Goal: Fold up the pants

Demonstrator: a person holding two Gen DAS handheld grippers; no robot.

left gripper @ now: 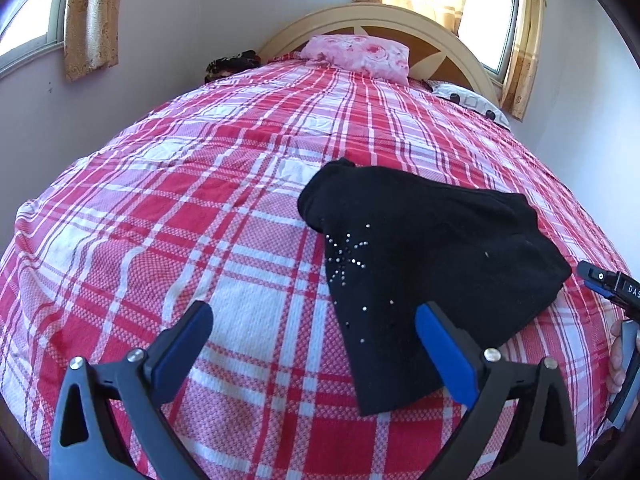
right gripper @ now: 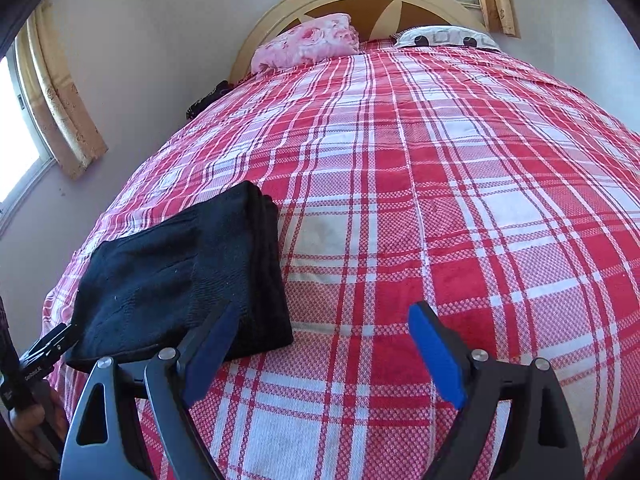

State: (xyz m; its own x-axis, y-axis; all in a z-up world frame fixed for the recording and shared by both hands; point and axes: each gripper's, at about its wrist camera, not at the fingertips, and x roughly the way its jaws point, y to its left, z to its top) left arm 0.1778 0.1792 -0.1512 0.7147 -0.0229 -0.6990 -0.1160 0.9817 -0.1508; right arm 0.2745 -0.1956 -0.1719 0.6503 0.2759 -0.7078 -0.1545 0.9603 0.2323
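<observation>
So the black pants [left gripper: 424,264] sit folded into a compact bundle on the plaid bed [left gripper: 224,208], near its front edge. Both the left gripper [left gripper: 316,344] and right gripper [right gripper: 324,344] have jaws spread wide, nothing in them. Looks like the folding's basically done. Next move is maybe just tidying that floppy corner.

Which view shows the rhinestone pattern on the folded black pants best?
The left wrist view: the rhinestone starburst on the folded black fabric pants faces the camera there. The right wrist view shows the pants from their other side, as a plain stacked bundle with no studs visible.
</observation>
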